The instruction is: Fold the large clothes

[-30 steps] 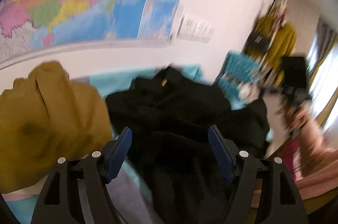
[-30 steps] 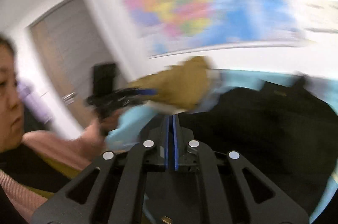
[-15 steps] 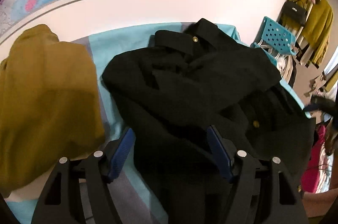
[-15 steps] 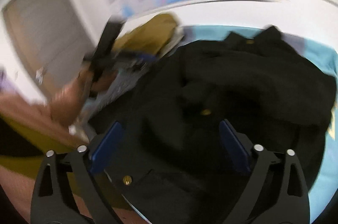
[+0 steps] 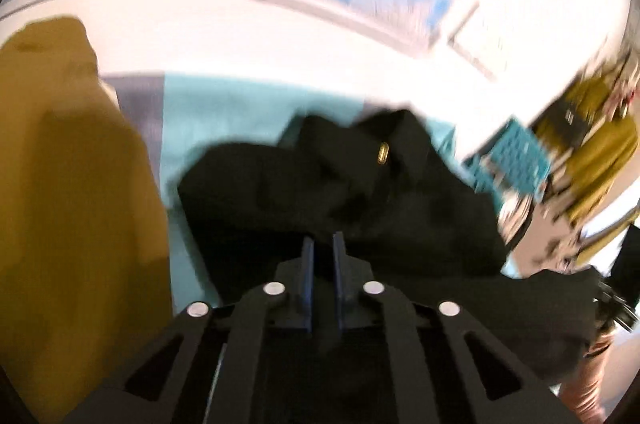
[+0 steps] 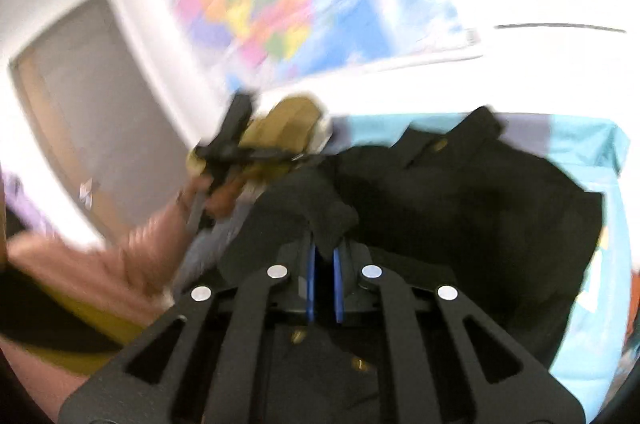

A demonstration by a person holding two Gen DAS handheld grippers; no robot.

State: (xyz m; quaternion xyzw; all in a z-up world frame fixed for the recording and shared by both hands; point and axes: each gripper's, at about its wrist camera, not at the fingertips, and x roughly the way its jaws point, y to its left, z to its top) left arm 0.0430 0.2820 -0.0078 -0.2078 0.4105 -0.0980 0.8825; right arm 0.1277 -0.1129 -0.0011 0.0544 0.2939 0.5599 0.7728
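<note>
Now both grippers, left (image 5: 323, 244) and right (image 6: 325, 256), pinch the black coat (image 6: 460, 208) lying crumpled on the teal bed sheet (image 5: 224, 112), right fingers closing; lift evenly, keeping hem taut.

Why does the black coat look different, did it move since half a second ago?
Yes. The black coat now sits bunched further from the yellow garment, showing more blue sheet between them.
</note>
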